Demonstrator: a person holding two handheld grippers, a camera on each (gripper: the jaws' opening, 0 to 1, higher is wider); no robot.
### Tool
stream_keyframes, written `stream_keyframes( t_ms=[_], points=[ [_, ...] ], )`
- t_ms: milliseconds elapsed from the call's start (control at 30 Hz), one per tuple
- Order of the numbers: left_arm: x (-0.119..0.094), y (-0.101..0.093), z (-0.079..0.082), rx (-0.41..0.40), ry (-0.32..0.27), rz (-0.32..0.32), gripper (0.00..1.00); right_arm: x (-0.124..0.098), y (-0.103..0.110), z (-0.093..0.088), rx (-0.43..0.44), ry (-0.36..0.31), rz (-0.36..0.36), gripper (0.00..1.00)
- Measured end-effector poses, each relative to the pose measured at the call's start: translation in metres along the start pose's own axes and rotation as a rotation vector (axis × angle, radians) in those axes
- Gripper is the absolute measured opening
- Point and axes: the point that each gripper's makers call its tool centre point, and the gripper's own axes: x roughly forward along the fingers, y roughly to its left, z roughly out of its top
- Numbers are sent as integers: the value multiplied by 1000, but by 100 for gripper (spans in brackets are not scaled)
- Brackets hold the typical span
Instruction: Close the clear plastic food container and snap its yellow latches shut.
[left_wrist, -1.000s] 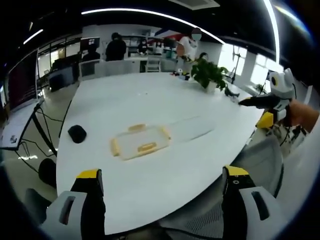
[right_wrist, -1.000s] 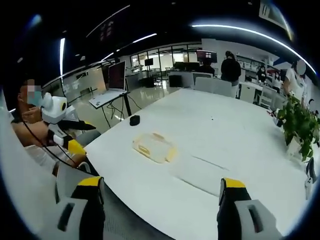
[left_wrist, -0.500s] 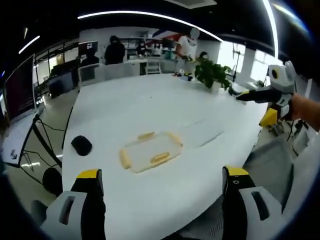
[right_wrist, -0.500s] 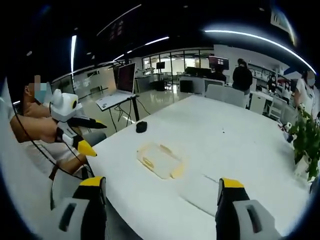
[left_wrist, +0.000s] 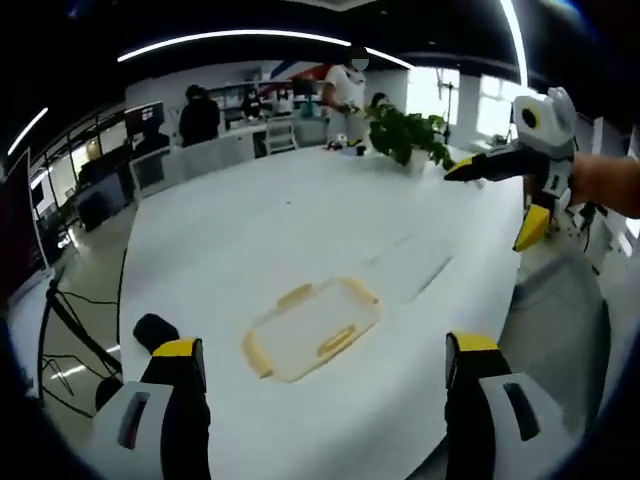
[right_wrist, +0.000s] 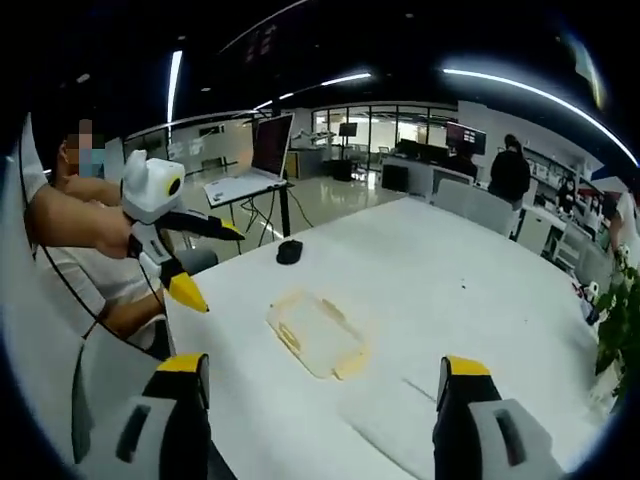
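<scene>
Grippers (left_wrist: 318, 360) (right_wrist: 318, 375) hover open-jawed above the table (left_wrist: 300, 215), container (left_wrist: 312, 328) untouched.

The left tongs (left_wrist: 318, 362) stand wide apart and empty above the near edge of the white counter (left_wrist: 300, 215). Ahead lies the clear container (left_wrist: 312, 327), flat, yellow latches (left_wrist: 337, 343) around its rim. The right tongs (left_wrist: 492, 198) hover open at the counter's right, near a potted plant (left_wrist: 402, 136).

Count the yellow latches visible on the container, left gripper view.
4. One on each side of the clear container: the far side, the near side, the left end, the right end. None looks hidden.
</scene>
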Motion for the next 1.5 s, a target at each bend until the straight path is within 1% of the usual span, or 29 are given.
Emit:
stream_keyframes(
  t_ms=[100, 167, 200, 267, 300, 333, 367, 400, 533, 600, 667, 733, 767, 800, 900, 1033, 1067, 1100, 1167, 1200, 1233, 1267, 1333, 1400, 1500],
  points=[
    [5, 1, 3, 14, -5, -18, 99, 8, -1, 1, -26, 0, 7, 93],
    [8, 3, 1, 51, 10, -30, 99, 13, -3, 1, -56, 3, 12, 91],
    [8, 4, 2, 57, 7, -34, 99, 15, -3, 1, -62, 8, 15, 90],
    [10, 6, 2, 73, 12, -46, 99, 21, -1, -1, -79, 21, 42, 88],
    [11, 7, 1, 88, 17, -59, 99, 24, 3, -5, -76, 45, 75, 87],
    [12, 6, 1, 100, 13, -80, 99, 26, 2, -8, -66, 60, 75, 87],
    [14, 4, 1, 106, 4, -108, 99, 29, 1, -8, -66, 57, 76, 88],
    [15, 3, -2, 104, 13, -127, 99, 31, 2, -8, -78, 57, 91, 86],
    [21, 9, -5, 145, 32, -148, 99, 38, 5, -8, -125, 63, 119, 83],
    [23, 13, -4, 166, 29, -157, 97, 41, 4, -8, -147, 68, 128, 81],
    [26, 13, -4, 183, 30, -187, 99, 45, 2, -8, -149, 70, 142, 79],
    [29, 14, -7, 210, 43, -204, 98, 48, -2, -11, -158, 82, 142, 78],
    [32, 15, -10, 233, 58, -216, 98, 49, -3, -11, -180, 86, 142, 77],
    [33, 15, -12, 238, 70, -232, 97, 51, -5, -11, -186, 85, 146, 76],
    [38, 16, -16, 272, 82, -274, 94, 56, -9, -13, -202, 93, 154, 74],
    [43, 20, -22, 295, 101, -308, 90, 62, -14, -19, -261, 117, 185, 68],
    [44, 22, -23, 300, 104, -308, 87, 63, -15, -19, -267, 119, 189, 68],
    [46, 27, -26, 345, 115, -305, 84, 65, -17, -21, -278, 121, 191, 67],
    [48, 29, -29, 362, 120, -316, 79, 69, -22, -23, -282, 128, 195, 64],
    [50, 32, -29, 359, 120, -313, 79, 71, -23, -24, -283, 131, 198, 62],
    [51, 31, -29, 344, 122, -326, 81, 72, -24, -25, -285, 136, 198, 62],
    [52, 33, -31, 342, 129, -336, 79, 75, -24, -25, -291, 141, 197, 62],
    [55, 39, -35, 401, 148, -324, 75, 78, -26, -28, -297, 152, 203, 61],
    [57, 41, -37, 390, 151, -332, 76, 81, -27, -31, -310, 164, 206, 61],
    [61, 45, -42, 412, 176, -343, 73, 86, -27, -36, -316, 184, 227, 61]
  ],
)
